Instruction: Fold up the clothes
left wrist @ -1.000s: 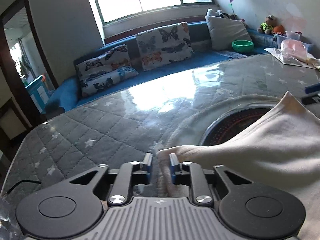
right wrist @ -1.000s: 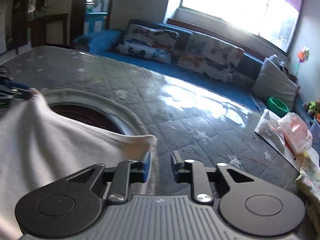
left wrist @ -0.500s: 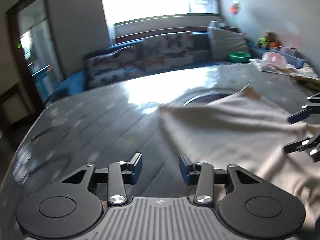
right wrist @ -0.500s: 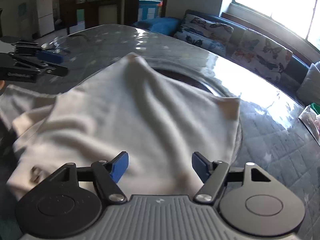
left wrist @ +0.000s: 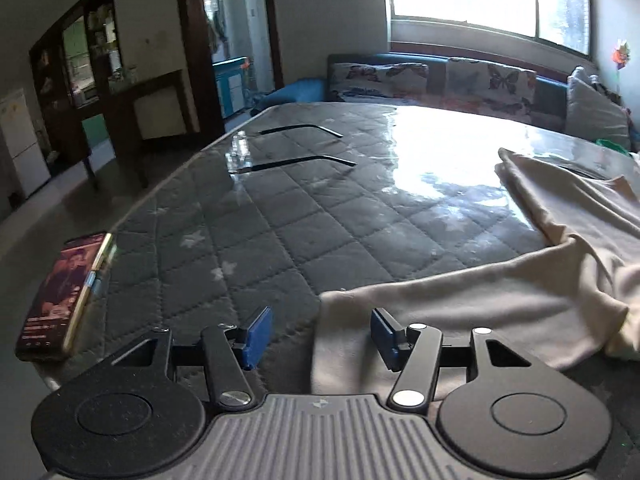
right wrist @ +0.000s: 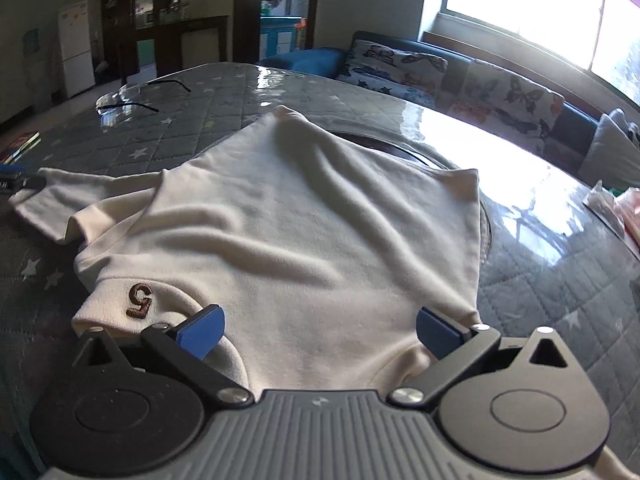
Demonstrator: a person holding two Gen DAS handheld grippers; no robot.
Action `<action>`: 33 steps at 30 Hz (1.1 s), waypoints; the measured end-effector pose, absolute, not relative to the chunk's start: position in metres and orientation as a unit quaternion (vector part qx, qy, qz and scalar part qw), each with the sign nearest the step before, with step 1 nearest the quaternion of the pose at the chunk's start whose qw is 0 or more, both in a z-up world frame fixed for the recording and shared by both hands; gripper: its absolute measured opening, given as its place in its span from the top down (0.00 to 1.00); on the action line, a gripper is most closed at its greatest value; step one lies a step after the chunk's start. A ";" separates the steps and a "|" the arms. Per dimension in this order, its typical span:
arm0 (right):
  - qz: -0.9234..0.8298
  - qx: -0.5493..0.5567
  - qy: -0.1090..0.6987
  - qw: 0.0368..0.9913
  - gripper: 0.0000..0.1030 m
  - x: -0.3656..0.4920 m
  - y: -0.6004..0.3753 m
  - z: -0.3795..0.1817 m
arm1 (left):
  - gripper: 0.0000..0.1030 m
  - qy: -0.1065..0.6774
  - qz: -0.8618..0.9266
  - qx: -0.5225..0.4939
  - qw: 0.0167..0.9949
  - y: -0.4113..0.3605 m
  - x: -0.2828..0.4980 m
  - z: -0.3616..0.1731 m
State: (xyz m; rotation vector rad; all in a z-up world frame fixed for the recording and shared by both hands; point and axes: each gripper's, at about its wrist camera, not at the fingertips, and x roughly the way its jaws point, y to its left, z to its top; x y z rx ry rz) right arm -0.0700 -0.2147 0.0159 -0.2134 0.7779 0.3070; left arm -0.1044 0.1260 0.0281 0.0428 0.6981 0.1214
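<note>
A cream shirt [right wrist: 304, 224] with a brown "5" patch [right wrist: 139, 300] lies folded over on the grey quilted table [right wrist: 168, 140]. My right gripper [right wrist: 318, 330] is open wide just above its near edge and holds nothing. My left gripper [left wrist: 320, 336] is open over the tip of the shirt's sleeve [left wrist: 460, 304], its right finger above the cloth and its left finger above bare table. The left gripper's tip shows at the left edge of the right wrist view [right wrist: 16, 178], at the sleeve end.
A phone [left wrist: 64, 300] lies at the table's left edge. A pair of glasses [left wrist: 288, 152] lies further back on the table, also seen in the right wrist view [right wrist: 128, 96]. A sofa with butterfly cushions [left wrist: 440, 80] runs behind. Bags [right wrist: 624, 208] sit at the right.
Both grippers have let go of the shirt's far corners, opened and drawn back to the near side. The left one has swung left over the sleeve.
</note>
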 end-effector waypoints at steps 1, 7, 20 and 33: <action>0.147 -0.102 0.377 0.909 0.00 -0.070 -0.214 0.016 | 0.45 0.339 0.053 0.024 0.939 0.124 -0.104 0.028; 0.138 -0.103 0.374 0.911 0.00 -0.073 -0.210 0.013 | 0.91 0.336 0.027 0.033 0.941 0.111 -0.096 0.026; 0.153 -0.139 0.355 0.912 0.00 -0.072 -0.202 0.026 | 0.94 0.308 0.054 0.173 0.934 0.111 -0.026 0.021; 0.241 -0.189 0.341 0.889 0.00 -0.086 -0.159 0.013 | 0.91 0.318 0.057 0.198 0.926 0.118 -0.024 0.006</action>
